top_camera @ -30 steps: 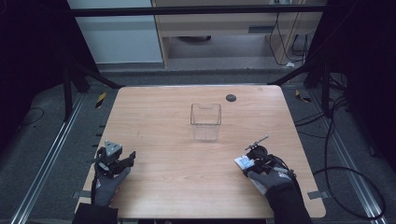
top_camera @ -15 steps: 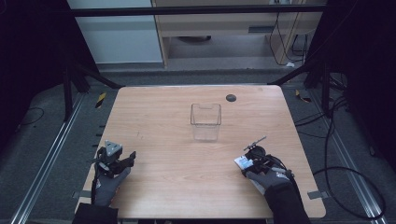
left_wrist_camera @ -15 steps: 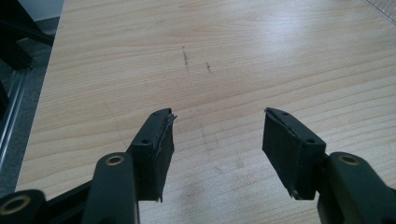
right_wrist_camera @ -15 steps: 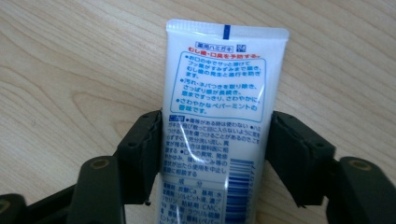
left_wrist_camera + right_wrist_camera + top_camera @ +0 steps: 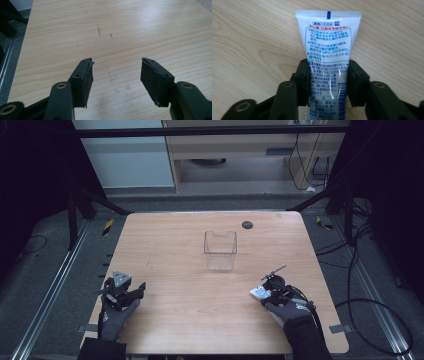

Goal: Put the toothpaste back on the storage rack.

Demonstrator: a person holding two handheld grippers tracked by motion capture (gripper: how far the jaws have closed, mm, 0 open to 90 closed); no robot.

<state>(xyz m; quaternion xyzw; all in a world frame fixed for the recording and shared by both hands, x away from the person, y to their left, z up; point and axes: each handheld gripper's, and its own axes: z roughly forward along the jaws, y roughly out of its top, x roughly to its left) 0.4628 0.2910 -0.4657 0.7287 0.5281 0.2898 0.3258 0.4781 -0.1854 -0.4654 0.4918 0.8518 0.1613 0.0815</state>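
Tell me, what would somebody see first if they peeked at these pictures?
Probably the white tube with blue and red writing, squeezed between the jaws of the right gripper near the table's front right. Next, the clear box standing alone in the middle of the wooden table. The left gripper sits at the front left with its jaws wide apart, holding nothing.

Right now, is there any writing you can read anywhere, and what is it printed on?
On the white tube that the right tool grips:
Japanese print in blue and red, too small to quote with certainty.
A blue barcode at the lower right, with no digits legible.
The clear box and the table show no readable text.
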